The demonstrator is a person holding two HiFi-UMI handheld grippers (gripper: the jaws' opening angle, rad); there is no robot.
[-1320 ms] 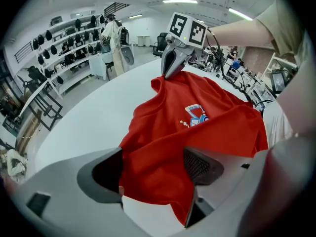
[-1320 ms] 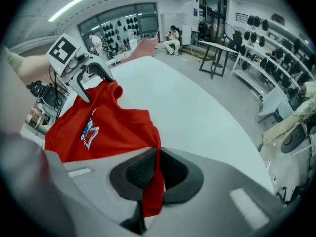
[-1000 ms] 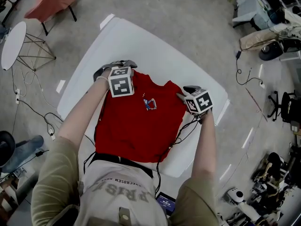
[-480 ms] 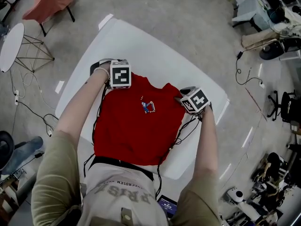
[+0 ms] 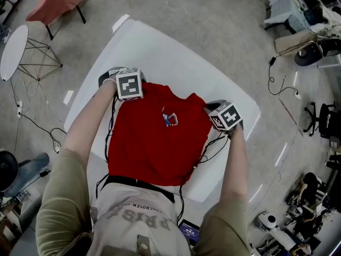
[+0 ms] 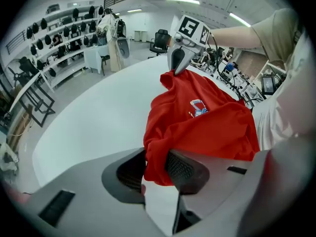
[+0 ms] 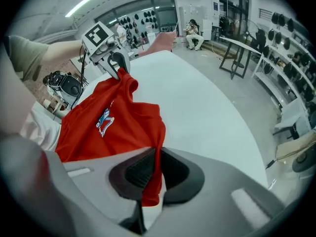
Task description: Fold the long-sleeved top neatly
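Note:
A red long-sleeved top (image 5: 154, 143) with a small chest print lies on the white table (image 5: 176, 52), its lower part hanging toward the person. My left gripper (image 5: 113, 76) is at the top's far left shoulder. Its jaws have just been closing, and in the left gripper view a bunched fold of the top (image 6: 207, 127) is pinched in my left gripper (image 6: 155, 169). My right gripper (image 5: 211, 106) is at the far right shoulder. Its jaws have also just been closing, and my right gripper (image 7: 157, 174) clamps a thin edge of the top (image 7: 113, 127).
Black cables (image 5: 208, 151) trail from both grippers along the top's sides. On the floor to the left stand a round white side table (image 5: 13, 49) and a chair draped in pink cloth (image 5: 58, 1). Equipment and office chairs crowd the right side.
My left gripper has moved a little toward the table's far left, onto the top's shoulder. The right gripper has stayed almost where it was.

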